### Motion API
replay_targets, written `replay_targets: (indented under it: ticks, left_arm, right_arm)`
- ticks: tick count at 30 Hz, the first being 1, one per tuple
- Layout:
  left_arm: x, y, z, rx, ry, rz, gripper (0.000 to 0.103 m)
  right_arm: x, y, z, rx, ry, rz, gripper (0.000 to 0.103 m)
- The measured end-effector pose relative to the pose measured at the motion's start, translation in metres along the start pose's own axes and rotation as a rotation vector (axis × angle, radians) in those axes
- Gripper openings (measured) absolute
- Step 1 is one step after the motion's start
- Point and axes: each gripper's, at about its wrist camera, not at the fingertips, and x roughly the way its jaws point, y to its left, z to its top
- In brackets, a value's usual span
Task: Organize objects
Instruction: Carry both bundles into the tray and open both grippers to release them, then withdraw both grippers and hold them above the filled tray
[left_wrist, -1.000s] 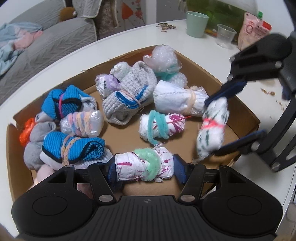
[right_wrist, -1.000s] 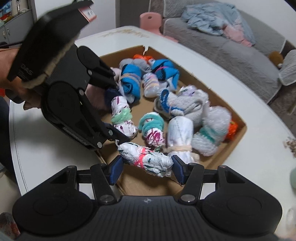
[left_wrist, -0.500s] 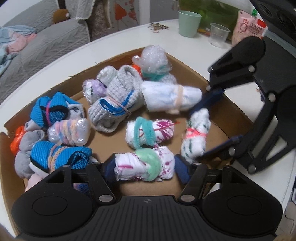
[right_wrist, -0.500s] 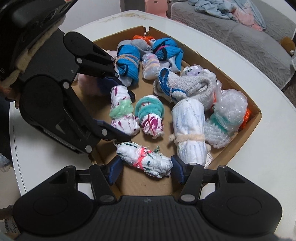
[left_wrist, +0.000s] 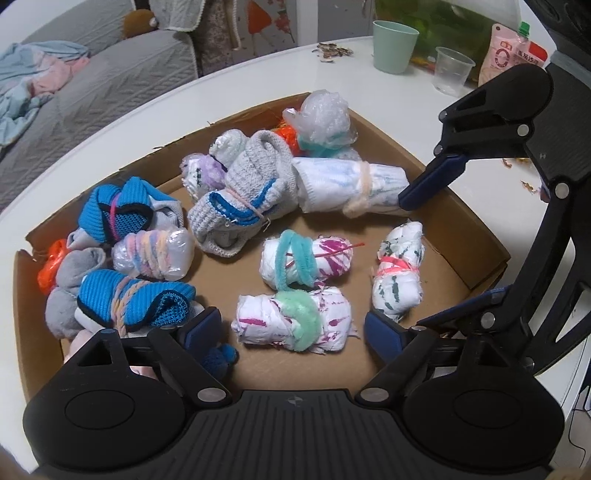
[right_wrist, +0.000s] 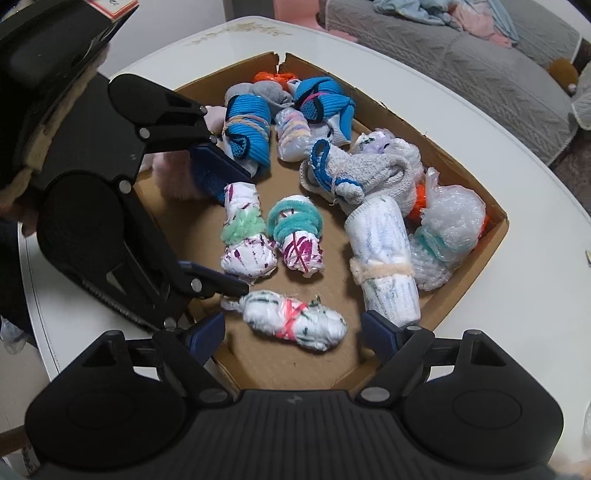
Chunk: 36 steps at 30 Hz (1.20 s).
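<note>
A shallow cardboard box (left_wrist: 461, 221) on a white table holds several tied bundles. A white and magenta bundle with a mint tie (left_wrist: 295, 325) lies on the box floor between the pads of my left gripper (left_wrist: 293, 328). Those jaws are opening and the pads stand clear of it. A white and green bundle with a pink tie (right_wrist: 295, 325) lies near the box's front corner between the pads of my right gripper (right_wrist: 293, 332). Its jaws are opening too, with a gap on both sides. Each gripper shows in the other's view.
In the box also lie blue sock bundles (left_wrist: 133, 299), a grey knit bundle (left_wrist: 247, 192), a white roll with a beige tie (left_wrist: 347, 184) and a bubble-wrap bundle (left_wrist: 325, 118). A green cup (left_wrist: 395, 46), a clear cup (left_wrist: 452, 70) and a pink pouch (left_wrist: 506, 55) stand behind. A grey sofa (left_wrist: 92, 74) lies beyond the table.
Both grippers have spread their jaws off their bundles. The pink-tied bundle came down to the box floor beside the mint-tied one, and both now lie loose.
</note>
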Motion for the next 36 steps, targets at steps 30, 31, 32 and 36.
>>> replay_targets:
  ticks: [30,31,32,36]
  left_arm:
    - [-0.086,0.009,-0.032,-0.475,-0.116,0.347,0.102]
    - [-0.089,0.010,-0.033,-0.480,-0.124,0.365,0.102]
    - [-0.091,0.010,-0.034,-0.488,-0.129,0.382,0.102]
    - [-0.098,0.021,-0.041,-0.556,-0.142,0.375,0.102]
  right_arm:
    - [-0.034,0.025,-0.005,0.446,-0.120,-0.179,0.102]
    - [-0.035,0.026,-0.004,0.467,-0.134,-0.189,0.102]
    - [-0.035,0.028,-0.004,0.484,-0.145,-0.193,0.102]
    - [-0.034,0.031,-0.006,0.570,-0.181,-0.216,0.102]
